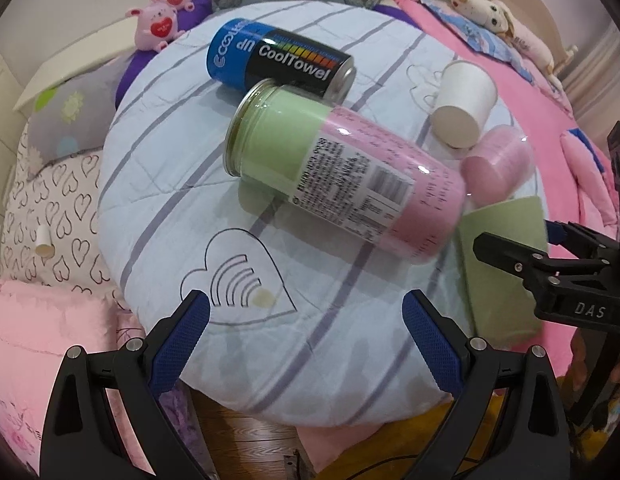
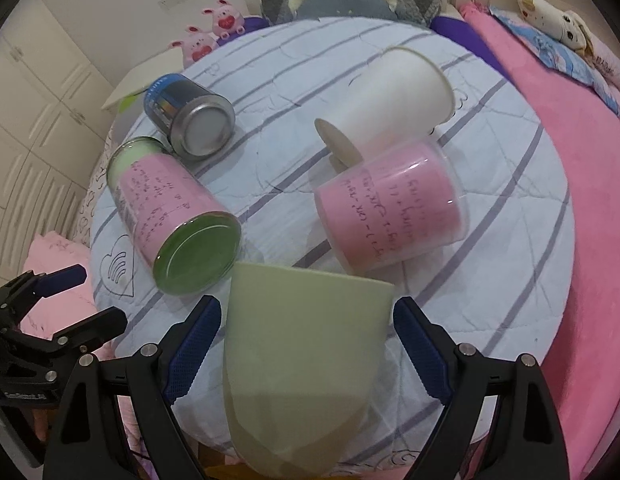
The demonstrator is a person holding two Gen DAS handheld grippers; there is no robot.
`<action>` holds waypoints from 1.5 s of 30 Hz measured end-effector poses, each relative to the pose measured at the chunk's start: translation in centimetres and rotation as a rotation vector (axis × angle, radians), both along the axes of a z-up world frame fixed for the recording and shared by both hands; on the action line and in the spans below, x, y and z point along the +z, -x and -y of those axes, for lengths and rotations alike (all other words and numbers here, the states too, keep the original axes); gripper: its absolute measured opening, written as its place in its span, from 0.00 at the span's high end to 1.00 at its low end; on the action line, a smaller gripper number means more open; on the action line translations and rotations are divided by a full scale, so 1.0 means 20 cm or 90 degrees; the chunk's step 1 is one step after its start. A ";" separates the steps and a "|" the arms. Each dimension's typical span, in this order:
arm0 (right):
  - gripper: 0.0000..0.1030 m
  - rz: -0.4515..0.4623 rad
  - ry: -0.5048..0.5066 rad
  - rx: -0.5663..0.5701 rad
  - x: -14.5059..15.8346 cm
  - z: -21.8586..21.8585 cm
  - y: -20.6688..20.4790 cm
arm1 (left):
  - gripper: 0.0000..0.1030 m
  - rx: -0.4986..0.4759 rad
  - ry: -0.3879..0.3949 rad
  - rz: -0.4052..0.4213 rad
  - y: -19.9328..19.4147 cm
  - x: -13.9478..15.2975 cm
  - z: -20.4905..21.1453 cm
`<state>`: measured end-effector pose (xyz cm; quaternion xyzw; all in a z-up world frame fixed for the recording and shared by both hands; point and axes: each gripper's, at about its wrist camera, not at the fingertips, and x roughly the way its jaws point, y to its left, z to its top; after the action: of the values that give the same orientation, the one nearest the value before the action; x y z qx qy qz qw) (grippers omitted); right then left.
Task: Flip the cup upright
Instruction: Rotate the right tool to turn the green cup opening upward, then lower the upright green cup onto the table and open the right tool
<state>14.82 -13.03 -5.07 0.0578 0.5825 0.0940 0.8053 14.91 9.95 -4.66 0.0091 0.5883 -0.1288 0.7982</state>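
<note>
Cup (image 2: 306, 356) is pale green, plain and matte, lying on its side at the near edge of the quilted cushion (image 2: 509, 184), between the right gripper's (image 2: 308, 332) wide-open jaws, not clamped. Left gripper (image 1: 306, 320) is spread wide too, holding nothing.

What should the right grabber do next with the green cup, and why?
Probably squeeze shut. The green cup sits between the right gripper's open fingers, which don't seem to touch it yet. It needs a firm hold before it can be flipped upright.

A pale green cup (image 2: 306, 364) lies on its side at the near edge, flat base pointing far.
</note>
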 end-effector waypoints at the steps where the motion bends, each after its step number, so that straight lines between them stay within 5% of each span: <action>1: 0.13 -0.008 -0.005 -0.002 -0.01 0.00 -0.01 | 0.05 -0.002 -0.003 -0.004 -0.01 -0.02 0.00; 5: 0.13 -0.028 -0.025 -0.010 -0.07 0.00 -0.03 | 0.05 -0.006 -0.017 -0.013 -0.05 -0.06 -0.01; 7: 0.22 -0.010 -0.042 -0.019 -0.07 0.02 -0.02 | 0.05 -0.003 -0.026 -0.018 -0.06 -0.08 -0.02; 30: 0.22 0.124 -0.014 0.030 0.20 0.04 0.08 | 0.05 0.039 0.005 0.052 0.02 0.13 0.01; 45: 0.20 0.132 0.008 0.081 0.21 -0.02 0.19 | 0.04 0.071 -0.003 0.077 0.14 0.16 0.02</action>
<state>11.08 -12.57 -0.79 0.0054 0.4990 0.1466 0.8541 12.07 9.59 -1.36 -0.0138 0.5392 -0.0819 0.8381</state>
